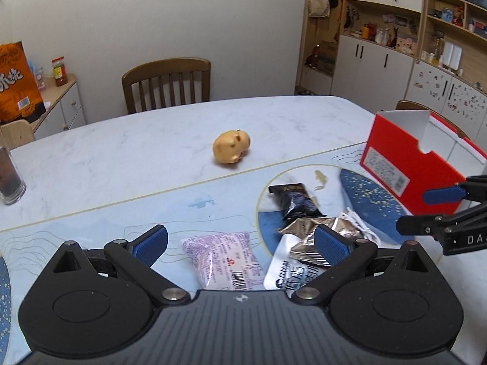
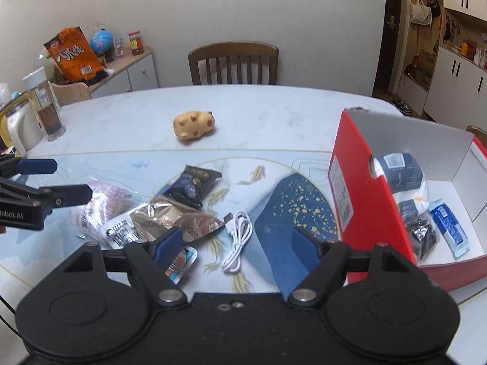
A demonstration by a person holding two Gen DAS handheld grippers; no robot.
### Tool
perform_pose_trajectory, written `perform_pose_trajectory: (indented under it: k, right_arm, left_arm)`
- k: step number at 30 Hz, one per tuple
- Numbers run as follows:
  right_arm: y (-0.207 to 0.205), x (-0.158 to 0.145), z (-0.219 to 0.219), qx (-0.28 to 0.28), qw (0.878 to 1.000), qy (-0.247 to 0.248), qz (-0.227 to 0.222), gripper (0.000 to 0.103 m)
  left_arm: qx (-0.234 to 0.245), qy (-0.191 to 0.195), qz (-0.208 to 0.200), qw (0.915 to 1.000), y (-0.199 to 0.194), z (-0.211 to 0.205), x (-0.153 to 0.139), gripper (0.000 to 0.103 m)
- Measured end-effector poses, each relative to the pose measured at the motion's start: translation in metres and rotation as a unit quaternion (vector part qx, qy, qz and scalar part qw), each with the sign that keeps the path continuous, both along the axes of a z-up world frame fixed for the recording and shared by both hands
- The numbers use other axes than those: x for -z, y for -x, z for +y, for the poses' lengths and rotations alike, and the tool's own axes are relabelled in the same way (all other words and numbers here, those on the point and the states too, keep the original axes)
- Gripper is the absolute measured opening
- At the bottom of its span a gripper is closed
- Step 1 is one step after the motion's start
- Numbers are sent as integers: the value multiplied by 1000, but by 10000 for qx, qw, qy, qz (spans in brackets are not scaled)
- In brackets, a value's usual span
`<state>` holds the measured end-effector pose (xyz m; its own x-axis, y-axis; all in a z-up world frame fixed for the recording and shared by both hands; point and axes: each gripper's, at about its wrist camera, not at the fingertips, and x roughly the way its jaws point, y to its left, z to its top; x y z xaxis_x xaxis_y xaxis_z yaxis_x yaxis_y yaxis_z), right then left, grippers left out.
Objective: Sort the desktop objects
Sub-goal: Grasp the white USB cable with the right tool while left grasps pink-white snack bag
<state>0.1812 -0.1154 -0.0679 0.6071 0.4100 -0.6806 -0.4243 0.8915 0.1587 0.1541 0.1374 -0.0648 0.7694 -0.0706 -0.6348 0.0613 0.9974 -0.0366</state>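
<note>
Snack packets, their print too blurred for reading, are lying heaped on the table beside the red box. The left gripper, marked "Robot.AI", and the right gripper are both hanging wide open, gripping nothing. The box's far end is running out of frame.
</note>
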Motion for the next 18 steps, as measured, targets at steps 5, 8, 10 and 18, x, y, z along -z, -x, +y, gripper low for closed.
perform_pose_trajectory:
  k: [5,8,10,18]
  right_arm:
    - [-7,13,3,52,9999,68,86,76]
    - [-11,22,4,73,9998,99,146,76]
    - [-15,28,5,95,9997,120,185,75]
    - [-28,46,13,190,9993,127,293,69]
  left_arm:
    - [-46,-69,55,10000,-8,2,10,103]
    - [-157,-43,143,9998,-13,5,19,103]
    - [-220,-55,164,9996,-15,7,23,103]
    - [-321,-203,139,9992,-22,7,31,102]
